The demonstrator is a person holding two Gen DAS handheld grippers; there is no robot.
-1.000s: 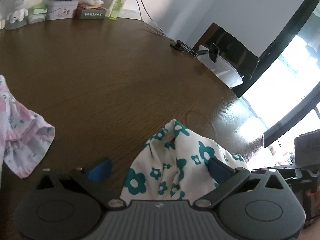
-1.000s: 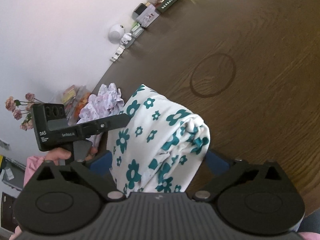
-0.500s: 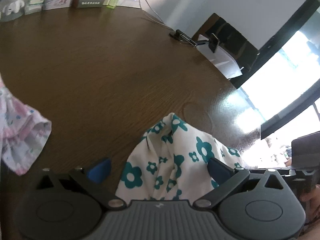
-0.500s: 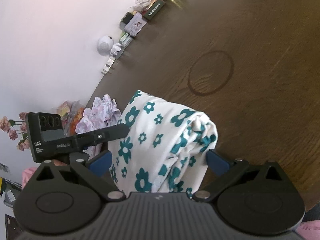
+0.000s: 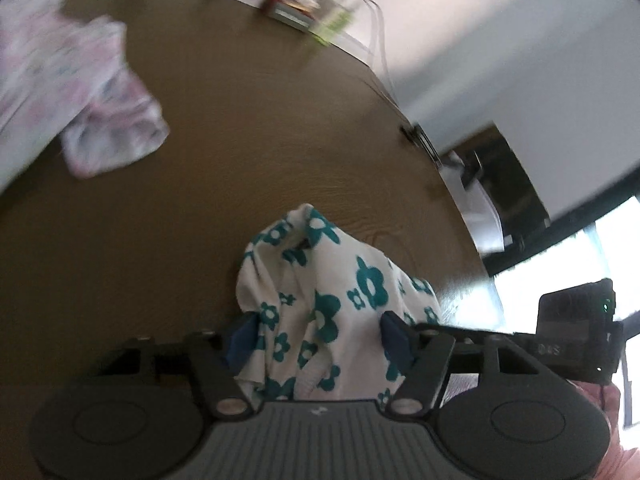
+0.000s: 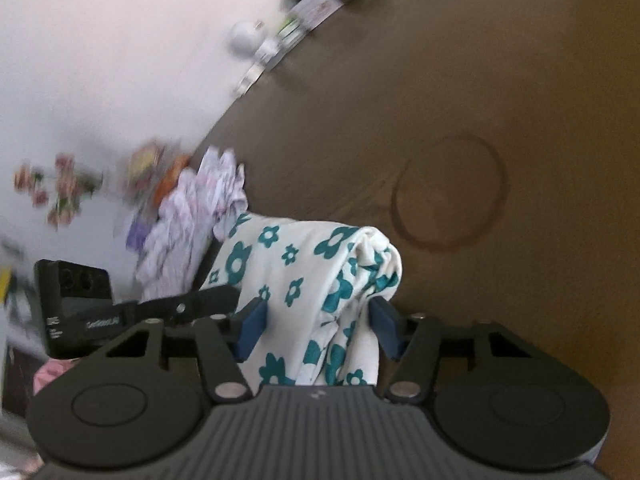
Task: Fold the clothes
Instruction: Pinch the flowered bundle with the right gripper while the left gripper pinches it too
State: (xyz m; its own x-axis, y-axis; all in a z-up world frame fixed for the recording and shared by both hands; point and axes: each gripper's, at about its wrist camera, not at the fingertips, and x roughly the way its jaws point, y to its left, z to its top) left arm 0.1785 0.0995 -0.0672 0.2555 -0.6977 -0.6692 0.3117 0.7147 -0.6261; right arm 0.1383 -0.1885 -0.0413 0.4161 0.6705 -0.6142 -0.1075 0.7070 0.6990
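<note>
While your two grippers close in on the white cloth with teal flowers (image 5: 320, 300), a few things could go wrong.

Start at the left. The pink flowery cloth (image 5: 80, 92) lies on the far left of the brown table (image 5: 260, 128), apart from your cloth. If you swing wide that way, you could drag it along.

Next, the left gripper (image 5: 318, 336). Its fingers (image 5: 242, 338) are closing, with the bunched flowery cloth between them. I cannot tell if they are squeezing it yet. The cloth is lumpy here, so you might pinch too many layers, or only a loose bit that slips out.

Then the right gripper (image 6: 318, 326). Its fingers (image 6: 252, 328) are closing too, around the rolled edge of the same cloth (image 6: 320, 264), which sits at the near side of the table. The far right finger touches only a thin bit of edge, so it could pop free when you lift.

Both grippers are very close together. They could bump, or tug the cloth crooked.
</note>
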